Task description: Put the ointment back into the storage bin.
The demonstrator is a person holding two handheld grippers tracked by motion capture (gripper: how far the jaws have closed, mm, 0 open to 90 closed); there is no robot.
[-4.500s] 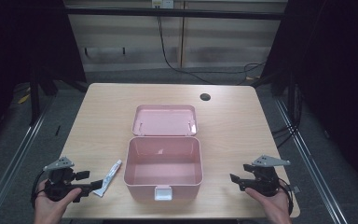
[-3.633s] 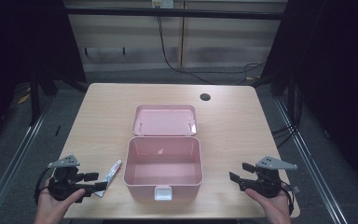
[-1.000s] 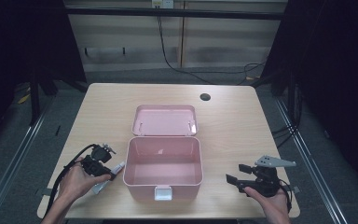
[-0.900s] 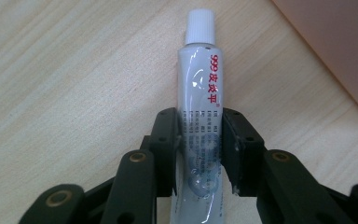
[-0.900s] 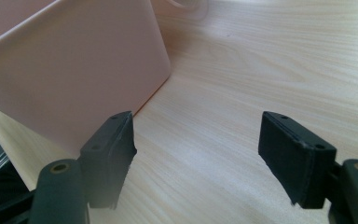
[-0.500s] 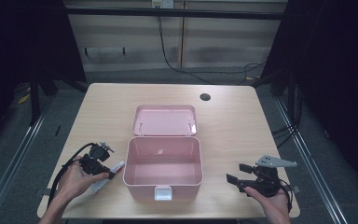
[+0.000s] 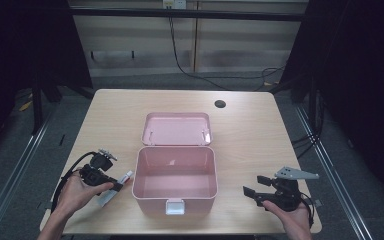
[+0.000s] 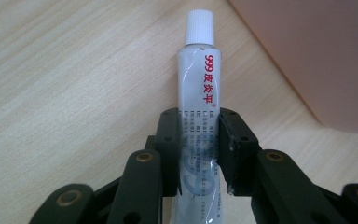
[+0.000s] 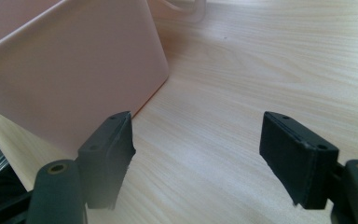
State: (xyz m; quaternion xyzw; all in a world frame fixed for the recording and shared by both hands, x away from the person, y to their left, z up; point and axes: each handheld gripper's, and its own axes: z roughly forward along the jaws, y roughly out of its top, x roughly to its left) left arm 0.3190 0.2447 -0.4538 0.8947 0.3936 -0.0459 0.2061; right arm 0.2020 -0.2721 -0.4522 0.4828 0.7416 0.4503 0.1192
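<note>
A light wooden table [image 7: 260, 130] carries a pink plastic box [image 7: 174, 176] with rounded corners near the middle of its front edge. The box is open, and its hinged pink lid [image 7: 176, 128] lies flat behind it toward the far edge, with a white latch [image 7: 173, 207] on the front wall. Near the front left corner, the left tool [image 7: 111, 181] is clamped on a white squeeze tube with a ribbed white cap and red lettering [image 8: 200, 107]. The tube lies on the table just beside the box's left wall, its cap pointing toward the far edge. Its black jaws press the tube's lower body from both sides. Near the front right corner, the right tool [image 7: 251, 189] rests in the person's hand with jaws spread wide apart, pointing at the box's right wall. A small dark round hole [image 7: 220, 104] sits near the far edge.
</note>
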